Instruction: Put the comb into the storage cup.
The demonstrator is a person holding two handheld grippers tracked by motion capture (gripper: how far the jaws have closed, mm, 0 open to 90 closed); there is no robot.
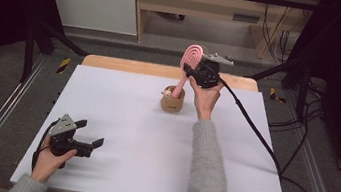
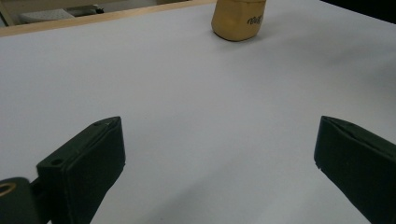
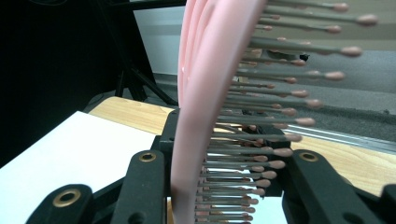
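A white table (image 1: pixel 117 134) carries a small tan cup (image 1: pixel 172 101) near its far middle. A pink hairbrush (image 1: pixel 185 70) stands with its handle in the cup, head uppermost, tilted slightly. The right gripper (image 1: pixel 190 71) is closed on the brush just below its head, held by a hand in a grey sleeve (image 1: pixel 208 172). The left gripper (image 1: pixel 90 134) rests near the table's front left corner, jaws apart.

We see two black grippers, the left gripper (image 1: pixel 86 135) and right gripper (image 1: pixel 188 71), each topped by a grey three-cornered plate (brass-ringed holes mark the jaws). A black cable (image 1: pixel 259 133) trails from the right one. Both sleeves (image 1: pixel 208 172) are grey knit.
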